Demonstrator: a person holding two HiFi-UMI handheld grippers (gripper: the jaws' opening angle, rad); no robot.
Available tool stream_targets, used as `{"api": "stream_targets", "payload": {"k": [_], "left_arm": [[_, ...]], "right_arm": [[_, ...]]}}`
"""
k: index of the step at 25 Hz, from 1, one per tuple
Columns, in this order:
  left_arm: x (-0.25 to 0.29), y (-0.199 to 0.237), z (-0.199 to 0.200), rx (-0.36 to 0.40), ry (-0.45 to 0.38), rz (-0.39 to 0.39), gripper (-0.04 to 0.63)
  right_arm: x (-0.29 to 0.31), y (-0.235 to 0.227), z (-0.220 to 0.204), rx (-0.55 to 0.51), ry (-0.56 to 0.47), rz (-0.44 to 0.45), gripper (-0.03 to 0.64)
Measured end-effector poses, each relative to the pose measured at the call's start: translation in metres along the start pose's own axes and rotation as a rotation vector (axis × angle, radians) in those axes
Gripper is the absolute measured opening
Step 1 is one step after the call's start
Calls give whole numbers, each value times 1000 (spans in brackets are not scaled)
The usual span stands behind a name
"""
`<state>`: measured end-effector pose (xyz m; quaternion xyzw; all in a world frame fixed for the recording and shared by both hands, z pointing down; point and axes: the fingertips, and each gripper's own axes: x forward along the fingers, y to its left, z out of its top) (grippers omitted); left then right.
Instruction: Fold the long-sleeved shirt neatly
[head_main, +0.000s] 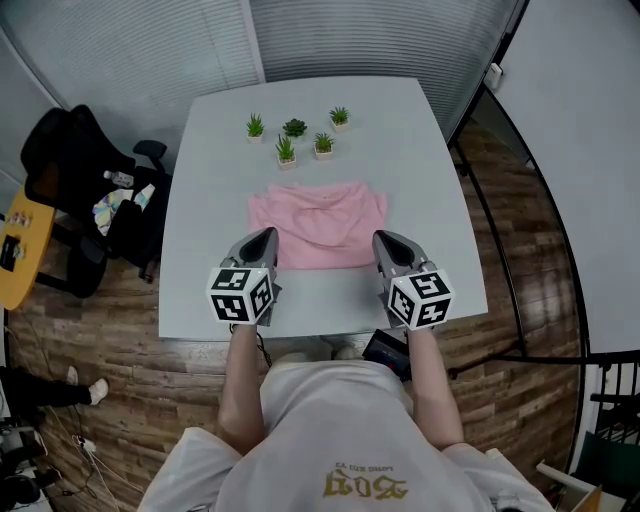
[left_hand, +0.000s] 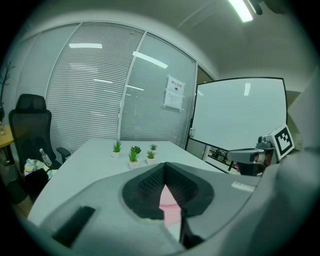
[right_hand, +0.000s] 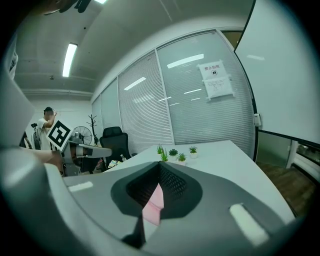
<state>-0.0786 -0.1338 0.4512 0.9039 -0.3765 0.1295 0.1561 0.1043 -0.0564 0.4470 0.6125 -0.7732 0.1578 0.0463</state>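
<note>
A pale grey table (head_main: 200, 200) is seen at the centre of the head view, with five small potted plants (head_main: 295, 135) set toward its 12 o'clock edge. Beyond it, from 10 to 1 o'clock, a glazed partition with closed white blinds (head_main: 200, 40) is seen, and a paper notice (left_hand: 174, 94) is fixed to the glass. A large whiteboard (left_hand: 240, 115) is stood at 2 o'clock. The floor (head_main: 520, 380) is laid in brown wood planks. A black office chair (head_main: 70, 150) is placed at 10 o'clock, with a yellow tabletop (head_main: 15, 240) at 9 o'clock. A black railing (head_main: 610, 370) is seen at 4 o'clock. The room is lit by ceiling strip lights (left_hand: 242, 9).
</note>
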Motion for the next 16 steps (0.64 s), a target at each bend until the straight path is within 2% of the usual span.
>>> {"api": "stream_targets", "payload": {"k": [9,16], "left_arm": [[3,0,-3,5,16,14,9],[3,0,-10,4,40,11,9]], "right_arm": [[2,-7,-3,1,12,-1,12],[-2,-18,-7,6,22,-54,12]]}}
